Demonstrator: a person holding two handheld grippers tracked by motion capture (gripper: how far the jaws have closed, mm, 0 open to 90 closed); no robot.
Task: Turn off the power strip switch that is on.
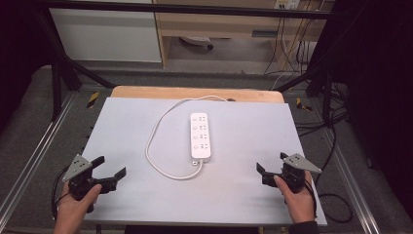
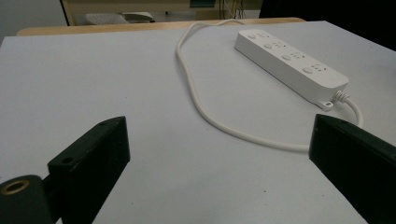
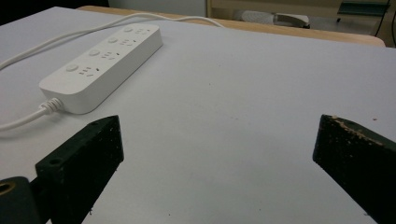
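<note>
So there's a white power strip point(image 1: 200, 135) lying flat in the middle of the grey table point(image 1: 122, 126), long side running away from the person, with its white cord point(image 1: 155, 141) looping off to the left and back toward the far edge. The left gripper point(image 1: 111, 166) sits near the front left corner, jaws wide apart, nothing between them. The right gripper point(image 1: 272, 163) is at the front right, jaws spread too. Both are well apart from the strip.
</note>
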